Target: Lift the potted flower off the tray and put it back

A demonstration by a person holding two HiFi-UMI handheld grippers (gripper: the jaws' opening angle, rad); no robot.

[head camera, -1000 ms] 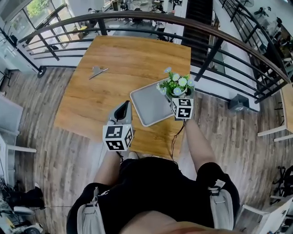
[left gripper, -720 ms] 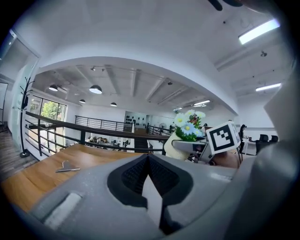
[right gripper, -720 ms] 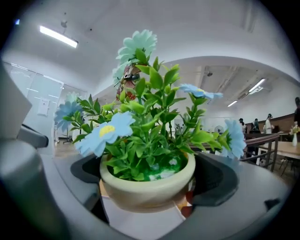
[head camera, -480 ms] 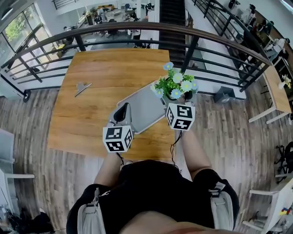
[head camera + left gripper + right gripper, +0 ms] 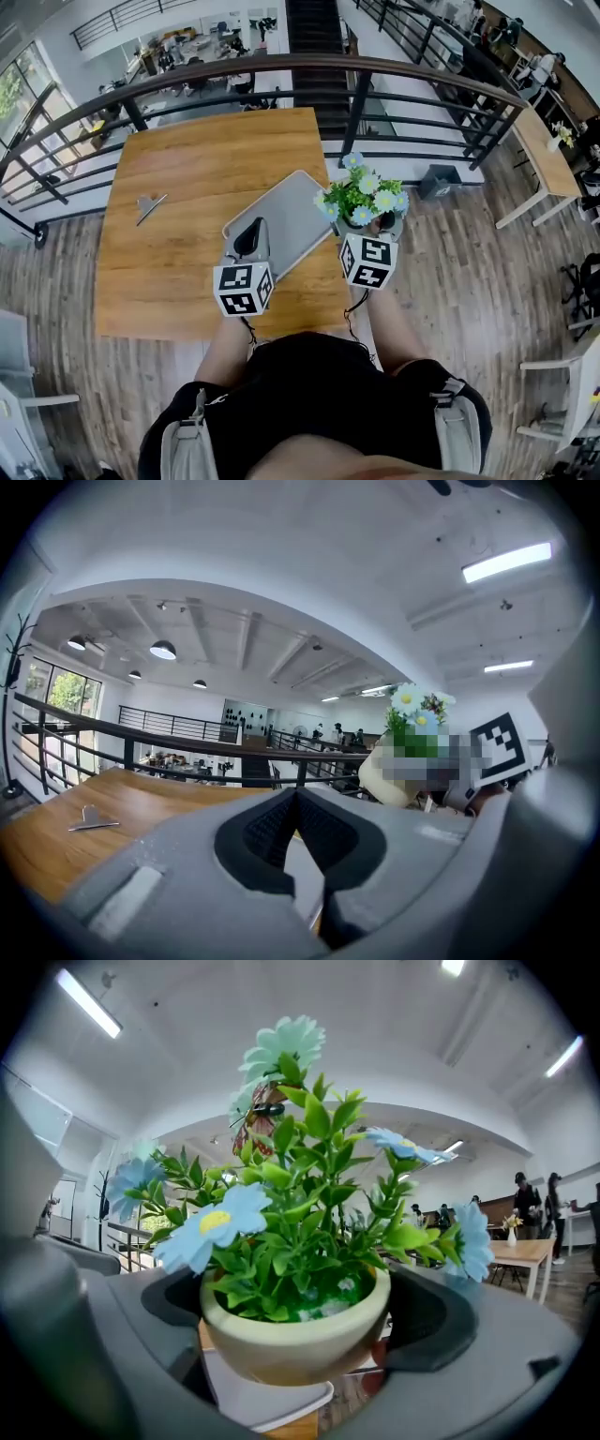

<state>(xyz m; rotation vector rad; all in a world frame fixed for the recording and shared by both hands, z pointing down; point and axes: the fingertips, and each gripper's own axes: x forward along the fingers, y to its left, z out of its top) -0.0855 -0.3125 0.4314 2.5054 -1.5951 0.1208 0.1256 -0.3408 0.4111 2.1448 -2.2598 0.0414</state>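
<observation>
The right gripper (image 5: pixel 373 228) is clamping the pot (image 5: pixel 295 1335) between its jaws and holding it in the air just off the tray's (image 5: pixel 281 217) right edge, so the lift is looking done. Setting it back on the tray is what is remaining. The left gripper (image 5: pixel 296 808) is hovering over the tray's near edge, jaws pressed together on nothing.

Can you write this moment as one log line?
right tool: shut on potted flower, held clear of tray | left tool: shut, empty | tray: on wooden table
</observation>
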